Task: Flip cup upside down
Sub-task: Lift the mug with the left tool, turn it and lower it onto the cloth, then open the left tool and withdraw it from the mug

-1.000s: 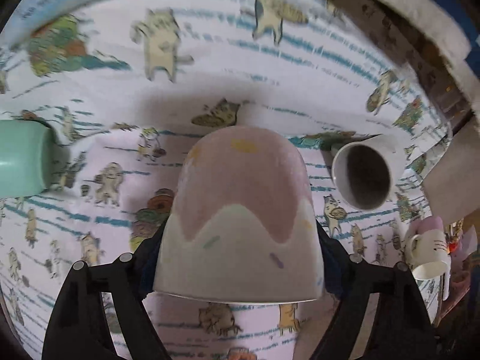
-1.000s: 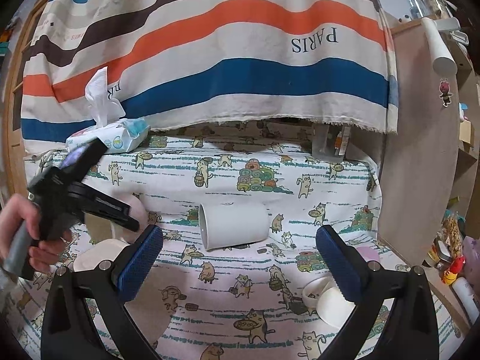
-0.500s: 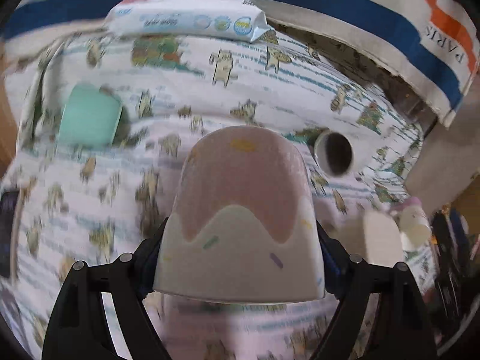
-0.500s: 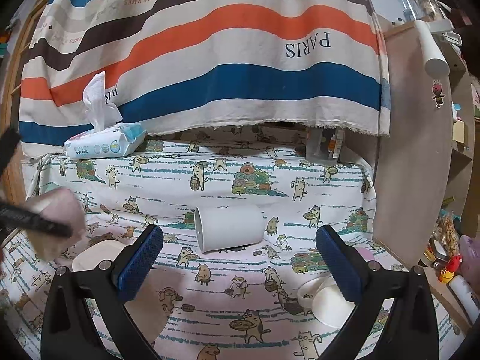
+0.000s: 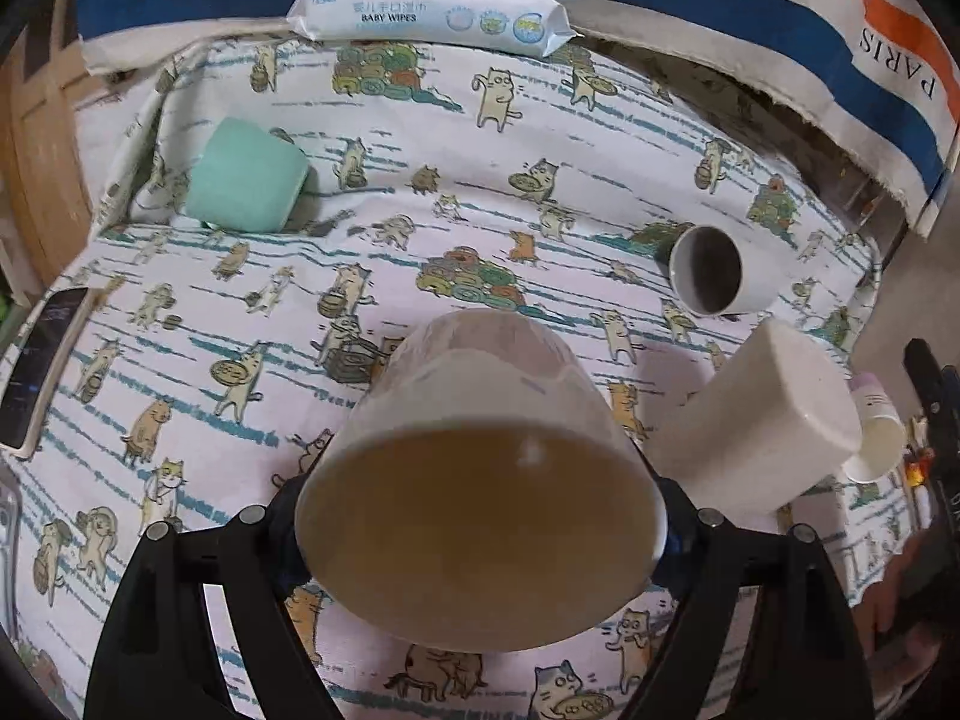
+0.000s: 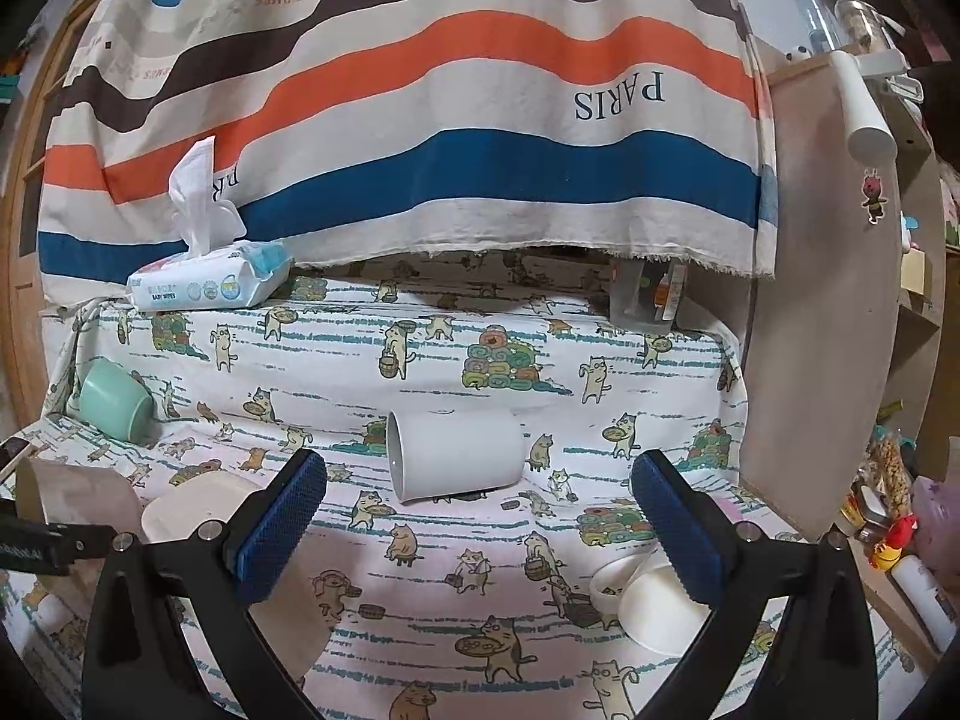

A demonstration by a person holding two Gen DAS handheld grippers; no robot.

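Observation:
My left gripper (image 5: 480, 516) is shut on a pink and pale cup (image 5: 480, 480) and holds it above the cat-print cloth, tilted so that its open mouth faces the camera. The same cup shows at the left edge of the right wrist view (image 6: 72, 489). My right gripper (image 6: 474, 522) is open and empty, its blue pads wide apart above the cloth. A white cup (image 6: 456, 456) lies on its side just beyond it, mouth to the left; it also shows in the left wrist view (image 5: 711, 279).
A mint green cup (image 5: 243, 177) lies tipped at the far left. A white box (image 5: 762, 420) stands on the right. Baby wipes (image 5: 429, 15) sit at the back under a striped cloth. A phone (image 5: 45, 366) lies at the left edge. Small white cups (image 6: 654, 600) sit front right.
My left gripper has risen and rotated the pink cup, so its open mouth now faces the camera instead of its side. The right gripper has stayed open and nearly still.

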